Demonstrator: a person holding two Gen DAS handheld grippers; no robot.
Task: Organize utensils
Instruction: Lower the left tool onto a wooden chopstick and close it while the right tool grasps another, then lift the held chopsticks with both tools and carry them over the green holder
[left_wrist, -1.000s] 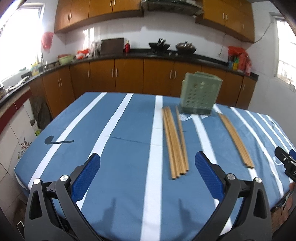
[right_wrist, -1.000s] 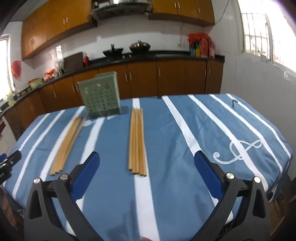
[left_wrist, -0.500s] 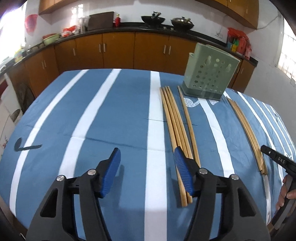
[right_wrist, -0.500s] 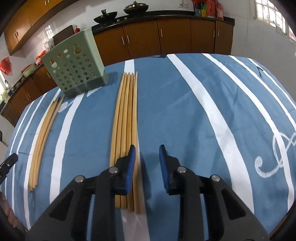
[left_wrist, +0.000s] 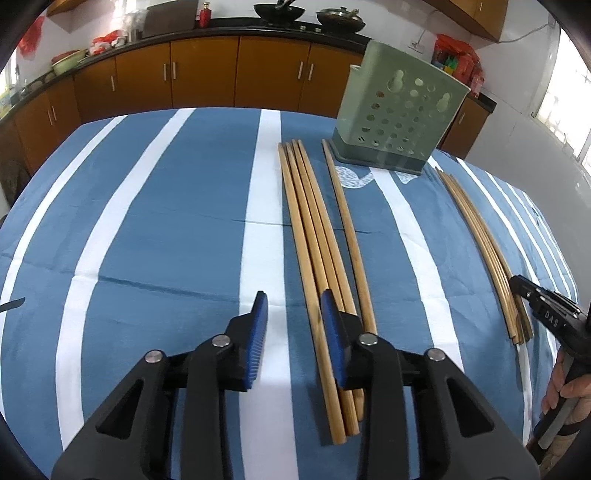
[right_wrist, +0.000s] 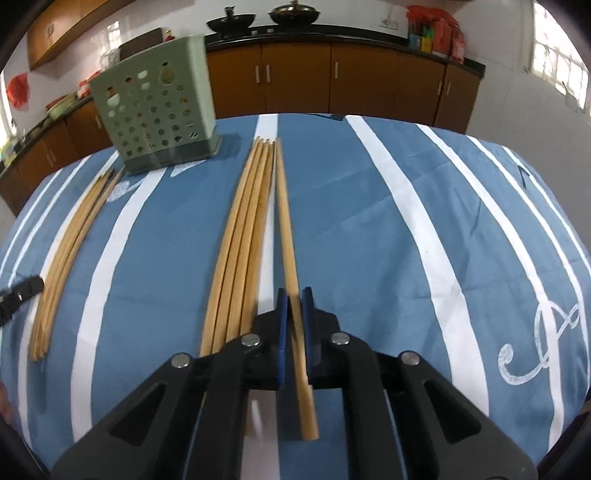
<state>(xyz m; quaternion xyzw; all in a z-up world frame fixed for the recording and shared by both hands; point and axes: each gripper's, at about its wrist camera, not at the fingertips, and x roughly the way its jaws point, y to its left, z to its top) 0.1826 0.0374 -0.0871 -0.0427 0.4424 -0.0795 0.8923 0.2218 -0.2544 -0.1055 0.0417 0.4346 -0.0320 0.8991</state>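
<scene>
Presently: left gripper (left_wrist: 293, 317), jaws just closing, part open over bare cloth, chopsticks (left_wrist: 314, 258) at three o'clock. Right gripper (right_wrist: 293, 314) clamps one chopstick (right_wrist: 286, 221). Holder (right_wrist: 155, 107), eleven o'clock, apparently unfilled; all sorting remains.

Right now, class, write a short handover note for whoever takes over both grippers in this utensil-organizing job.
Right gripper: shut on one chopstick, beside four loose ones.
Left gripper: jaws have just been closing, not yet clamped; the leftmost chopstick before it runs between them.
Green holder: upright at the far end.
Done: one grasp. Left: move the chopsticks on the cloth into the holder.
</scene>
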